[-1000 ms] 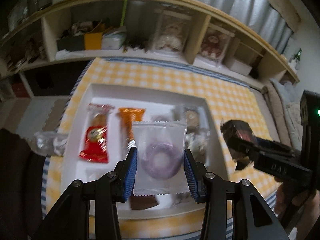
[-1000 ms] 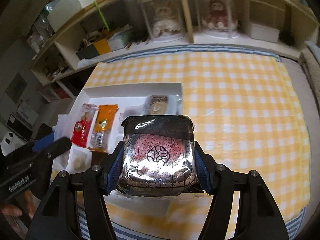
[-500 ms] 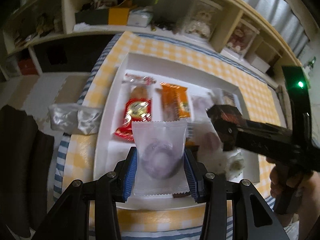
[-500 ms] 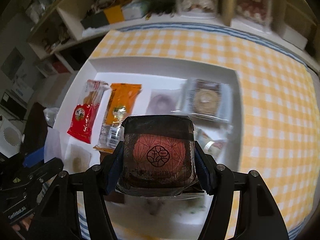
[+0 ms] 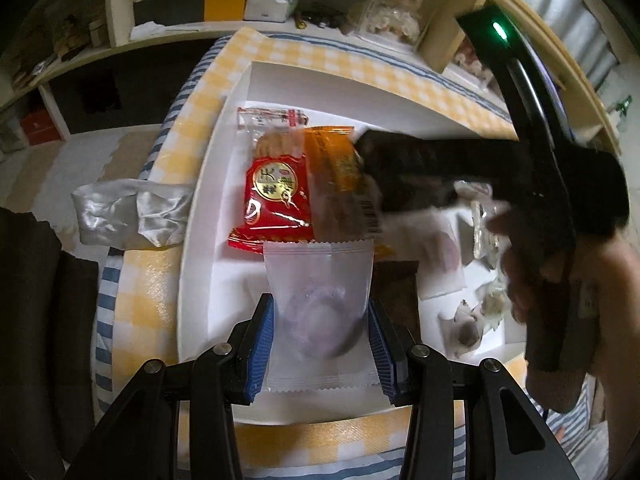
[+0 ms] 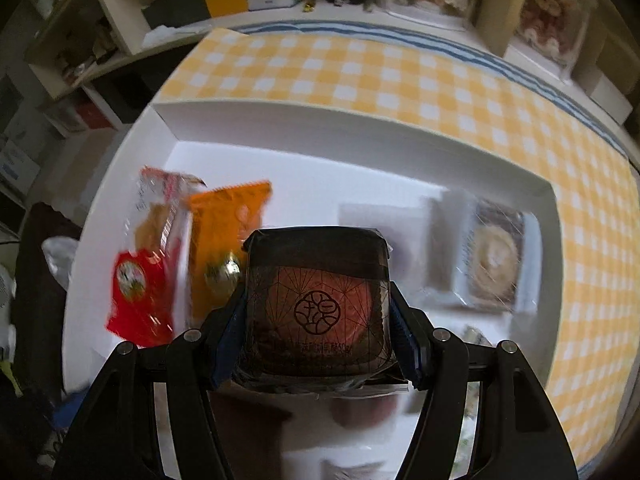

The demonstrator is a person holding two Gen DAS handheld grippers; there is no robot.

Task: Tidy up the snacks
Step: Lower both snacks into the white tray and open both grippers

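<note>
Left gripper (image 5: 320,344): fingers clamping a clear pouch (image 5: 318,304).
Right gripper (image 6: 316,340): fingers clamping a dark pack (image 6: 318,308).
Tray (image 6: 360,136): holding red (image 6: 138,300) and orange (image 6: 224,240) packets.

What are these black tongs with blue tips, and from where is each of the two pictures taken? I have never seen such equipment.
No robot arm is here. A person holds one hand tool in each hand, and each tool has a camera looking along its two fingers.

The left wrist view shows the left gripper clamped on a clear packet with a purple ring pastry. The right tool crosses that picture, held by the person's hand.

The right wrist view shows the right gripper clamped on a dark packet with a red panel.

Below both lies a white tray on a yellow checked cloth, holding a red packet, an orange packet and other snacks.
</note>
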